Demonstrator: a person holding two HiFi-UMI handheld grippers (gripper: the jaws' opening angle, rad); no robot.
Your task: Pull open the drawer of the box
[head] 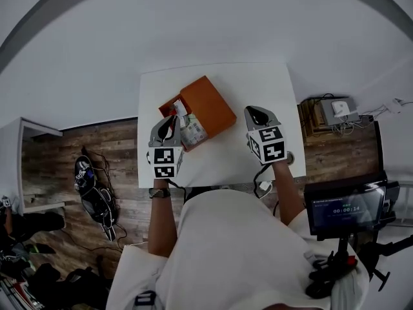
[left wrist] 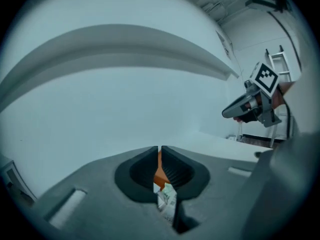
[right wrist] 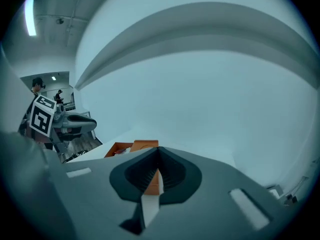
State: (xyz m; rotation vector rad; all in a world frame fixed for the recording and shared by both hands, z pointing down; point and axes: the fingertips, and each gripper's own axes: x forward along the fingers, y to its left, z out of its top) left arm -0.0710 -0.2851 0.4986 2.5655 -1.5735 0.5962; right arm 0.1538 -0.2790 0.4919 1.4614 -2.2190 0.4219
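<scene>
At the left, the left gripper [head: 173, 118] was held over the near-left part of the white table [head: 219, 166], overlapping the drawer [head: 166, 103] as seen from above. Its jaws were seen all but together, with only a thin slit left between them and nothing clamped. The drawer was found already drawn out of the left side of the orange box [head: 208, 103], which lay askew near the middle of the table, and packets [head: 192, 132] were exposed inside it. Further right, apart from the box, the right gripper [head: 255, 110] was held above bare table with its jaws brought together on nothing. The pull was judged largely done. Trouble could be expected if the drawer were drawn further. With the box braced by neither gripper, it might be dragged across the smooth top, or the drawer might be pulled clear and its packets spilled. The left gripper, so close over the drawer, could also be knocked against it.
</scene>
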